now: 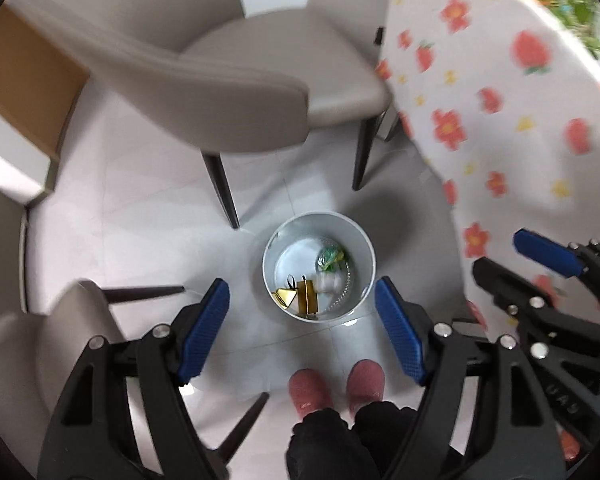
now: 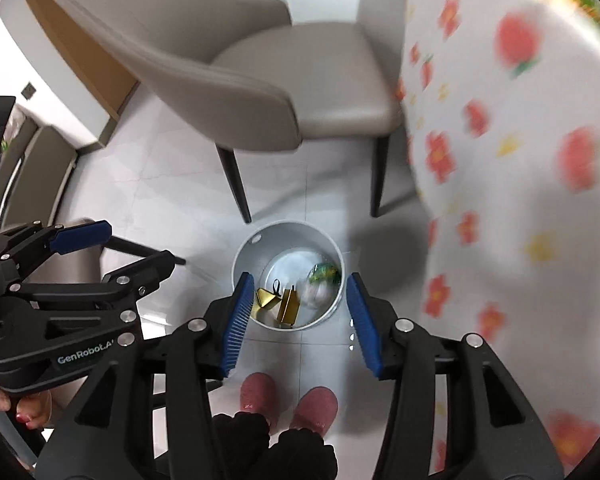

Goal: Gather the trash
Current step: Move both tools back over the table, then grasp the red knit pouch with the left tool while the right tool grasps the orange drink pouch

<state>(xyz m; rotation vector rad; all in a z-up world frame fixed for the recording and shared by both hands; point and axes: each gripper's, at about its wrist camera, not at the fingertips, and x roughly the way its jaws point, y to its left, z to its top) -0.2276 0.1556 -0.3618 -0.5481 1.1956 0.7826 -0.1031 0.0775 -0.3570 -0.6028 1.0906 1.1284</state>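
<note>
Both tongs, left (image 1: 302,330) and right (image 2: 298,322), hang open and empty above the bin (image 1: 268,276) on the floor. Inside lie gold wrappers (image 1: 306,296) and a crumpled packet (image 1: 330,260), likely light and crushable, best pinched at a loose edge.

One grey bin (image 1: 364,280) holds two gold boxes (image 1: 300,298) and one green wrapper (image 1: 331,258); two chairs (image 1: 260,92); two slippers (image 1: 310,394).

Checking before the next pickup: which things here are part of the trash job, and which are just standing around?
Job:
- white bin
- gold packaging in it
- green wrapper in it
- white wad in it
- left gripper, open, empty
- right gripper, open, empty

Just around:
- grey chair
- flowered tablecloth
- pink slippers
</note>
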